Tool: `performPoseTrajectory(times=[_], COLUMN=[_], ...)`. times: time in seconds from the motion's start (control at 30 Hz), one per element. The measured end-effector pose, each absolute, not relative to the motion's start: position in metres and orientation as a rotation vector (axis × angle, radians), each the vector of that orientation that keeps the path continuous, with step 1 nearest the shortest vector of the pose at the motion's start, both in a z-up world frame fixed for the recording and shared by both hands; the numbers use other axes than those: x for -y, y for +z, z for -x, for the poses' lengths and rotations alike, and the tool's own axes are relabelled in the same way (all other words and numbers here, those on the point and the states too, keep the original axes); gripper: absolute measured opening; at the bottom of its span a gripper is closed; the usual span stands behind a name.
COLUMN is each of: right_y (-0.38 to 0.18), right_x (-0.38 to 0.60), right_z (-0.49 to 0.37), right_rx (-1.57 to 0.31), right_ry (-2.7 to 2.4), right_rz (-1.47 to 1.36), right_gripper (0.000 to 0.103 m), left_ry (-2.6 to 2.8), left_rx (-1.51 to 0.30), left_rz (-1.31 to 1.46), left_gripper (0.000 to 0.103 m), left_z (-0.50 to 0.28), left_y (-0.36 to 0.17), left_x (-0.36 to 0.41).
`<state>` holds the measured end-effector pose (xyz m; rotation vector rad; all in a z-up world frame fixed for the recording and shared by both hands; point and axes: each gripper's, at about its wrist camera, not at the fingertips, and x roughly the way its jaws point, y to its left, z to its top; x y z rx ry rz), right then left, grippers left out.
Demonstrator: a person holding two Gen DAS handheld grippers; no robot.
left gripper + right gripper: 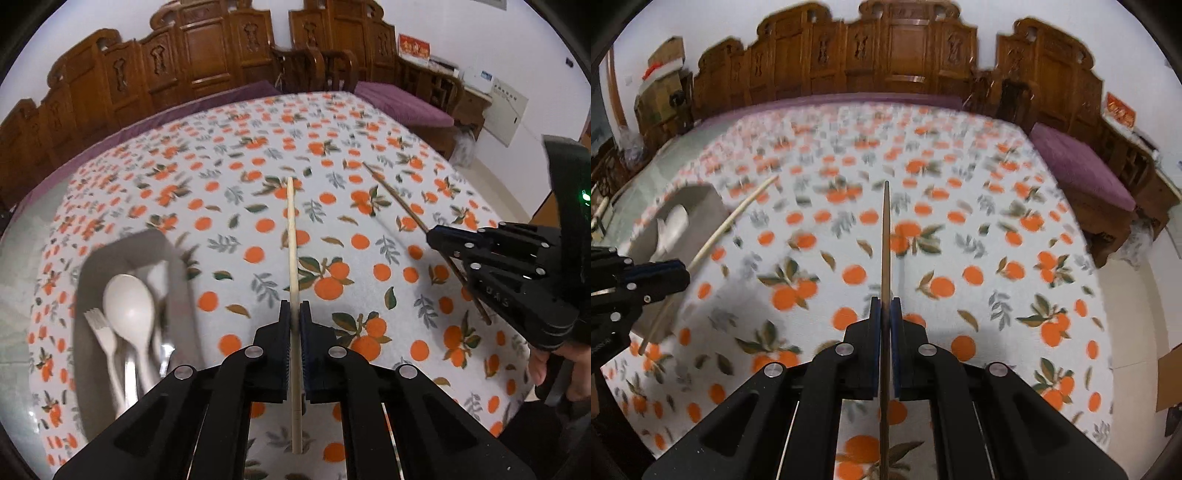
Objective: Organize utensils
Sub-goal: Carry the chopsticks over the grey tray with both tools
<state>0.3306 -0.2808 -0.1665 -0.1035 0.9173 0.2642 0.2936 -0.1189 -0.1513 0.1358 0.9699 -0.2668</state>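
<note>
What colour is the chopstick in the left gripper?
Pale cream chopstick, held by the left gripper; clearest in the left wrist view.

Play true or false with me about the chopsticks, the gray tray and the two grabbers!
1. The left gripper holds a pale chopstick. True.
2. The right gripper is empty. False: it is shut on a dark brown chopstick.
3. A white spoon lies in the gray tray. True.
4. The tablecloth has blue stars. False: it has oranges and leaves.
5. A fork is in the tray. True.
</note>
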Motion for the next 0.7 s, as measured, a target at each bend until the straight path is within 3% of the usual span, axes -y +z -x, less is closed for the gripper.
performPoseTrajectory(times=[0.37,0.7], right_y=[-0.087,-0.066], right_x=[0.241,0.202], right_z=[-0.283,-0.262], right_rx=[-0.790,-0.773], right_ry=[0.322,0.377], right_rz=[0.099,0.130], right_gripper=[0.006,0.006], left_ry=[-0.256,-0.213], left_rx=[-0.891,-0.851], left_rz=[-0.103,-0.082], left_gripper=[0.004,0.004], left_z=[-0.266,-0.247], left_y=[-0.106,-0.085], left_x=[0.078,0.036])
